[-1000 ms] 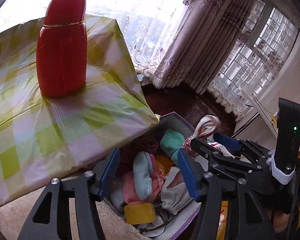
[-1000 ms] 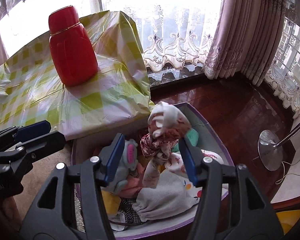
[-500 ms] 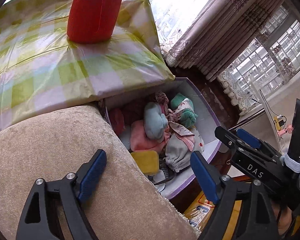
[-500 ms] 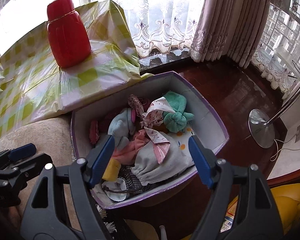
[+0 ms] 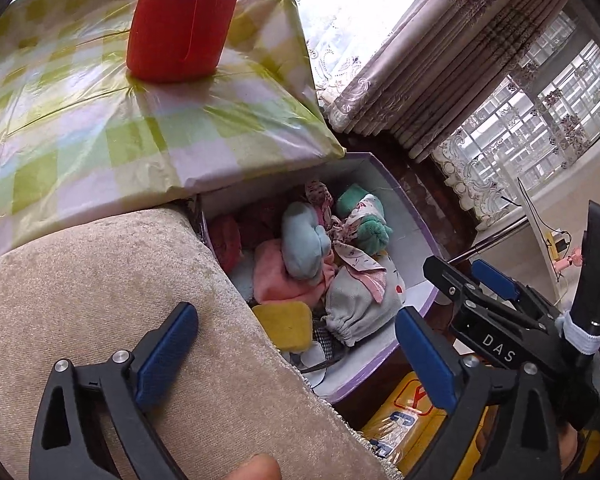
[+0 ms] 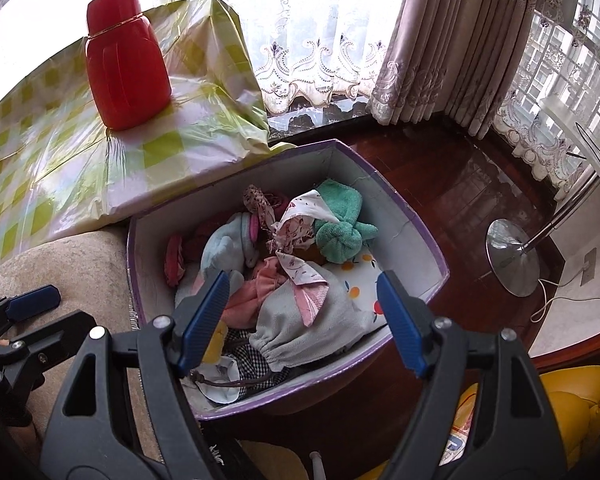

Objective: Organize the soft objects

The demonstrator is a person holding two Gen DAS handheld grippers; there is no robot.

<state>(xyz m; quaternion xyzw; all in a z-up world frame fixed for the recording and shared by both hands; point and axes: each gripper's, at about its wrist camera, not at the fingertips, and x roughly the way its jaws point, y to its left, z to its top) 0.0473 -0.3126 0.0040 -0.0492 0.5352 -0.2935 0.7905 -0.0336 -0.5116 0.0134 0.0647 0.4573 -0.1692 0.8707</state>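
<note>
A purple-rimmed box holds several soft items: a teal towel, a light blue plush, a floral cloth, a grey garment, pink cloth and a yellow sponge. My right gripper hovers open above the near side of the box with nothing between its fingers. My left gripper hangs over the beige cushion at the box's left edge. Its jaws are opening and stand wide, with nothing between them.
A red flask stands on a table with a green checked cover, behind the box. A floor lamp base rests on the dark wood floor to the right. Yellow packaging lies below the box. Curtains close off the back.
The floral cloth that the right gripper held above the box now lies in the box. Both grippers have drawn back and stand wider; the left one now hangs over the beige cushion.
</note>
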